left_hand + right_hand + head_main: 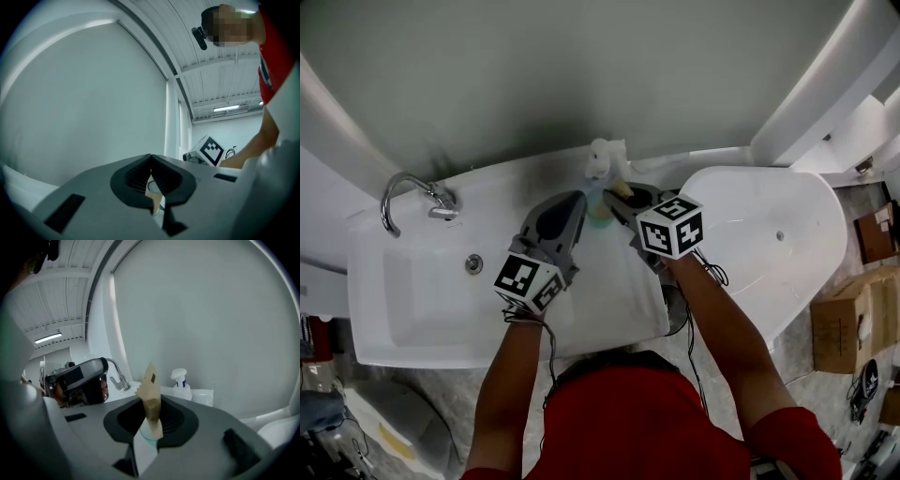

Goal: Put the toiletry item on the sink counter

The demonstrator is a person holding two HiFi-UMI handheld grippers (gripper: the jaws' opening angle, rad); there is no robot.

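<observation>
A tan paper packet (151,390) with a pale teal and white part (146,434) below it stands up between the jaws of my right gripper (151,406), which is shut on it. From the head view the packet (622,188) and its teal part (600,212) hang over the back right of the white sink counter (516,183), at the tip of the right gripper (619,199). My left gripper (579,199) sits just left of it. Its jaws (151,161) meet at the tip. A tan and white sliver (154,197) shows in the slit lower down; I cannot tell if it is held.
A white spray bottle (602,159) stands at the counter's back edge, just behind the grippers. The chrome faucet (403,192) is at the far left, and the basin drain (473,263) lies left of the left gripper. A white oval fixture (769,234) adjoins on the right, with cardboard boxes (853,319) beyond it.
</observation>
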